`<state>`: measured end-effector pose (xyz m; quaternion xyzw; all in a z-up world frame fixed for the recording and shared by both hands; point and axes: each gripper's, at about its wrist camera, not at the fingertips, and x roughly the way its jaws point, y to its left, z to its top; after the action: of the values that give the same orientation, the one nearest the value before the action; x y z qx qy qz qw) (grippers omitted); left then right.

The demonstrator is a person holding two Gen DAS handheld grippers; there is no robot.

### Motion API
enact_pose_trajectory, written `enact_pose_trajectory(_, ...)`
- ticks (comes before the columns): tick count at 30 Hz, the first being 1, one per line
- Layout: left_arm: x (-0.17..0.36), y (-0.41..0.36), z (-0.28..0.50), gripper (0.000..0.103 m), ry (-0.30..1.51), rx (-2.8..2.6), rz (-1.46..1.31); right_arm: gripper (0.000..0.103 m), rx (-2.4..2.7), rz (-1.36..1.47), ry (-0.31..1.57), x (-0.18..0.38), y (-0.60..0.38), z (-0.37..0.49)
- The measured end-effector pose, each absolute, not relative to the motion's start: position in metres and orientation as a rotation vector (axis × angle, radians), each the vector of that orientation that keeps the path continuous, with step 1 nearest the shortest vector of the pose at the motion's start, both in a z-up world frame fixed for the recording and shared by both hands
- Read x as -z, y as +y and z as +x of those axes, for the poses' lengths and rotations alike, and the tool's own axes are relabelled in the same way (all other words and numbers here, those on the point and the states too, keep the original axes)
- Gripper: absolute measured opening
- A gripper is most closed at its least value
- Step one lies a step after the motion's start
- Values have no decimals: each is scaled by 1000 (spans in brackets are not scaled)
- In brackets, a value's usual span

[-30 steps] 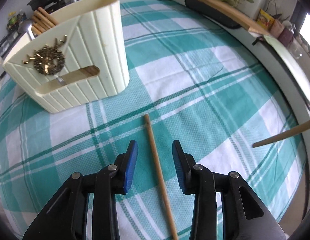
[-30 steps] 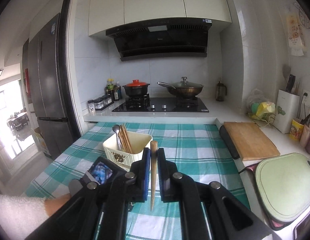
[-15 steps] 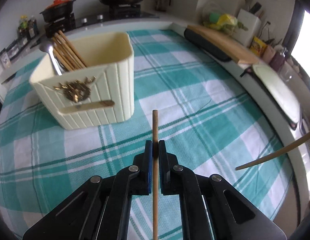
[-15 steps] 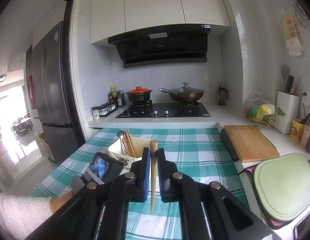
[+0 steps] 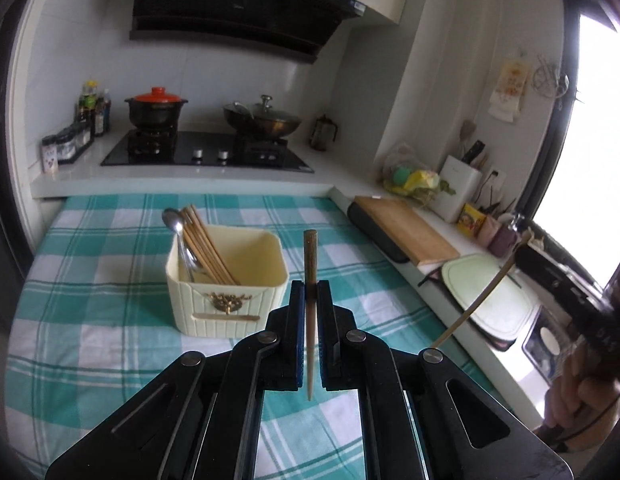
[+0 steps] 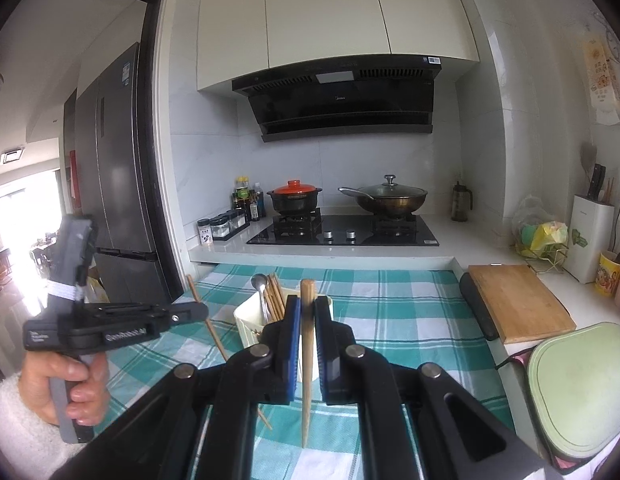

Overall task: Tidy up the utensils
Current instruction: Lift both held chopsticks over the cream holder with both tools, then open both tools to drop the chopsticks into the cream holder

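1. Chopstick (image 5: 310,280), seen lying on the checked cloth between open jaws a second earlier, is now clamped upright in the closed left hand-held gripper (image 5: 310,296) and raised above the surface.
2. A second chopstick (image 6: 307,344) is pinched, as before, by the closed right hand-held gripper (image 6: 307,316).
3. The surface (image 5: 109,336) is covered by a teal-and-white plaid cloth; a hob with a red-lidded pot (image 5: 155,110) and a wok (image 5: 263,120) is seen behind it.
4. A cream, ribbed plastic holder (image 5: 225,280) with a gilt emblem stands on the cloth, with wooden chopsticks and a metal spoon (image 5: 177,232) leaning inside.
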<state>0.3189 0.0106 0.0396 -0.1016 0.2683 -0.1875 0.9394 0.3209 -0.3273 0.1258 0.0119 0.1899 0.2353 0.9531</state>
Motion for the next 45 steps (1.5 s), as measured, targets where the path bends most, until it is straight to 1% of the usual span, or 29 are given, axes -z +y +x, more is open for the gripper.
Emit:
enact_pose_trajectory(7,-112,51,344,3,424,311,-230,7,-494,41,325,-164,-306,380)
enact_pose_trajectory(12,-132,69,385,3,387,227,-224,7,-525,63,253,-187,-280,427)
enact_pose_trajectory(15,-122,73,411,3,414,194,-220,7,-539,27,273,-183,-256,458)
enact_pose_trajectory(18,-99,72,440,3,484,178,-216,7,-546,-31,368,-162,-231,492)
enact_pose_trajectory(25,-30,66,502,3,671,138,-206,7,-553,-150,590,-84,-180,556)
enact_pose_trajectory(29,-1,62,524,6,742,112,-195,10,-584,-108,694,-48,-166,582)
enact_pose_trajectory(30,2,62,526,9,749,107,-196,13,-593,-80,714,-43,-166,587)
enact_pose_trajectory(31,4,63,526,19,749,106,-197,21,-597,-51,720,-40,-167,589)
enact_pose_trajectory(32,4,64,523,34,739,100,-195,33,-601,-19,716,-40,-170,588)
enact_pose_trajectory(33,3,65,518,41,726,93,-186,38,-607,9,705,-43,-174,584)
enact_pose_trajectory(34,0,66,511,53,706,87,-173,42,-612,29,689,-47,-178,579)
enact_pose_trajectory(35,-3,67,503,61,683,81,-159,42,-615,41,674,-53,-183,573)
enact_pose_trajectory(36,-7,68,495,65,663,74,-144,42,-618,53,659,-58,-188,566)
enact_pose_trajectory(37,-11,69,485,73,646,62,-129,43,-614,63,640,-64,-192,558)
enact_pose_trajectory(38,-14,70,477,83,630,47,-114,49,-610,73,621,-70,-196,550)
enact_pose_trajectory(39,-18,69,466,89,609,29,-99,51,-604,82,601,-77,-201,539)
enact_pose_trajectory(40,-22,68,453,98,583,12,-84,55,-596,86,578,-83,-206,526)
enact_pose_trajectory(41,-25,66,441,102,559,-6,-66,57,-589,85,560,-89,-209,515)
enact_pose_trajectory(42,-28,62,428,102,537,-29,-42,58,-582,77,546,-93,-212,502)
enact_pose_trajectory(44,-30,53,404,102,519,-81,10,70,-564,56,521,-99,-216,475)
enact_pose_trajectory(45,-30,49,393,102,515,-99,25,72,-551,45,512,-100,-218,462)
